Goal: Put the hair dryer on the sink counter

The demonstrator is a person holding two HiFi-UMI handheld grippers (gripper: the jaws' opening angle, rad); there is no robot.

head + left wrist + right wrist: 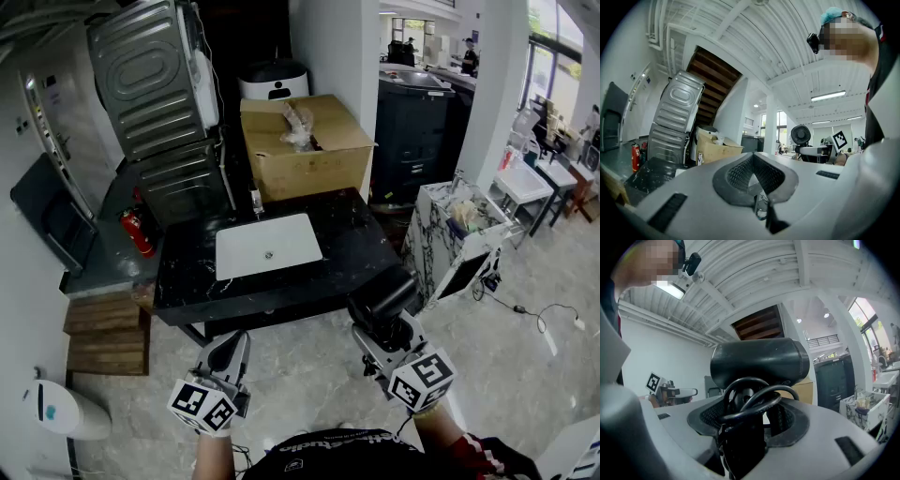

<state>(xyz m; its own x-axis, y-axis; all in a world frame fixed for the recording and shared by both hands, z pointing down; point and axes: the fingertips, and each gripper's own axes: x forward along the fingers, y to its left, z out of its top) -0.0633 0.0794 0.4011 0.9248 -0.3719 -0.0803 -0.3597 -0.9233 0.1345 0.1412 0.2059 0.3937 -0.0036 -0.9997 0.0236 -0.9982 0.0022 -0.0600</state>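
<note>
The hair dryer (759,364) is in the right gripper (750,408), whose jaws stand wide and press on the handle, where the cord (757,401) is wound. It is in the air just in front of the sink counter (356,244), near its right front corner. I judge it light and stiff, with a smooth barrel, so the handle is the better hold; the cord may slip loose. The left gripper (752,161) hangs empty, jaws together. The dark top around the basin (267,246) has free room; the cardboard box (309,159) stands behind the counter.
</note>
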